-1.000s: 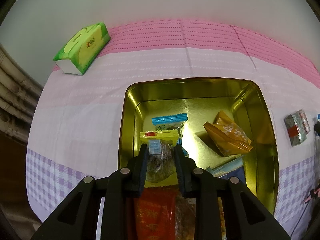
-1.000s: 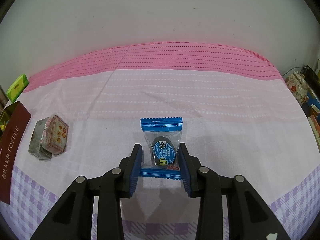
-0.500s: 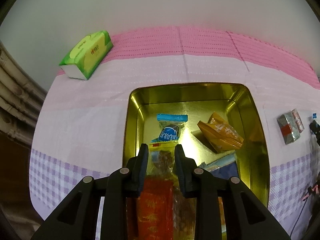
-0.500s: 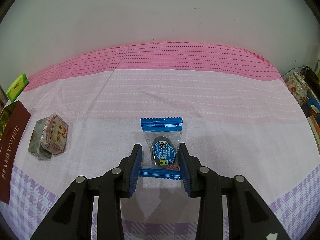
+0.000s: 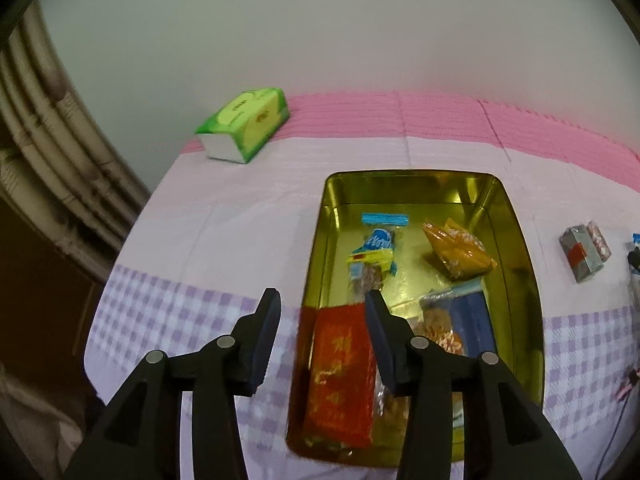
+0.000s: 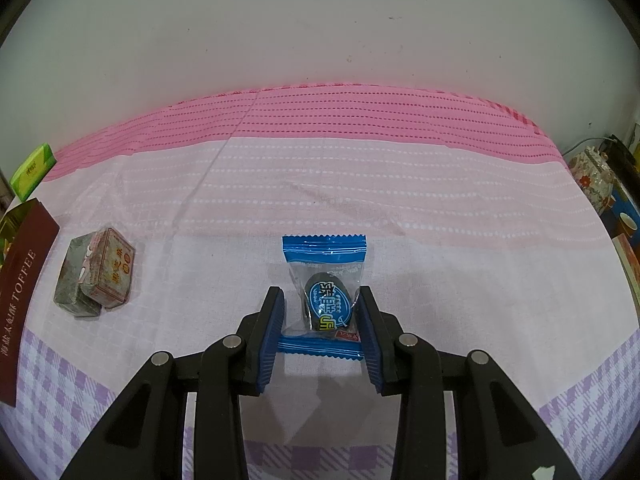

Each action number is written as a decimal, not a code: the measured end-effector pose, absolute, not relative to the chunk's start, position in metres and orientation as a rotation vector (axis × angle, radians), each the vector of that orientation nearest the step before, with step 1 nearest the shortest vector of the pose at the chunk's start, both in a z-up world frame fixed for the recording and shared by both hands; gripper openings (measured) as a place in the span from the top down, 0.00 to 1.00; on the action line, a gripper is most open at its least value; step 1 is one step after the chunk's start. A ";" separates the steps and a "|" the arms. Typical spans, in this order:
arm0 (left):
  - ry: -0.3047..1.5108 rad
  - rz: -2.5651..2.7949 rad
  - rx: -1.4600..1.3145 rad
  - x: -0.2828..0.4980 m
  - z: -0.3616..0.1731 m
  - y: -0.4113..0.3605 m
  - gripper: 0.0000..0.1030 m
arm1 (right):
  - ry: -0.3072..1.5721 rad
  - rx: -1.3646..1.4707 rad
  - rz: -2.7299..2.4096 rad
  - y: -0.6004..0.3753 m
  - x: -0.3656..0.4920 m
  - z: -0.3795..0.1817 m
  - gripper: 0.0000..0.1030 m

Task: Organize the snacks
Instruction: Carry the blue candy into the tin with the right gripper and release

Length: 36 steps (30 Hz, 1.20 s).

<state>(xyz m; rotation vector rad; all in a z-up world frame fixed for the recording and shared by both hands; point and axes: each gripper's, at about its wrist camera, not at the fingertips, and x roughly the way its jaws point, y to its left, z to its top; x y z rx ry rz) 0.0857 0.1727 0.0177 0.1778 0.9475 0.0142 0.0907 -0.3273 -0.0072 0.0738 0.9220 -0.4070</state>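
Our left tongs (image 5: pixel 322 312), jaws just opened and empty, clear the tin (image 5: pixel 520 240). Our right tongs (image 6: pixel 320 312) pinch the blue packet (image 6: pixel 325 276); we lift it squarely.

L hand-held gripper (image 5: pixel 322 306) just opened, yellow snack (image 5: pixel 370 266) dropped in tin (image 5: pixel 520 240)

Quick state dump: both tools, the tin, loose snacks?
Left tool: jaws just opened, nothing between them.
Right tool: shut on blue-ended clear snack packet.
Gold rectangular tin: lidless, several snacks inside.
Yellow-topped clear packet: lying in tin.
Two small wrapped blocks: on cloth, outside tin.
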 end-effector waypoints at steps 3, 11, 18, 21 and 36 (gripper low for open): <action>0.920 0.036 0.186 0.074 0.020 0.178 0.54 | 0.925 0.065 -0.409 -0.328 0.091 -0.008 0.66; 0.895 0.078 0.151 0.056 0.021 0.200 0.43 | 0.964 0.060 -0.404 -0.328 0.097 -0.006 0.73; 0.918 0.083 0.088 0.059 0.016 0.216 0.42 | 0.979 0.035 -0.437 -0.319 0.101 -0.002 0.77; 0.919 0.076 0.071 0.059 0.017 0.218 0.39 | 0.959 0.031 -0.430 -0.309 0.101 0.006 0.77; 0.952 0.084 0.037 0.061 0.014 0.222 0.33 | 0.926 0.037 -0.069 -0.179 0.137 0.043 0.77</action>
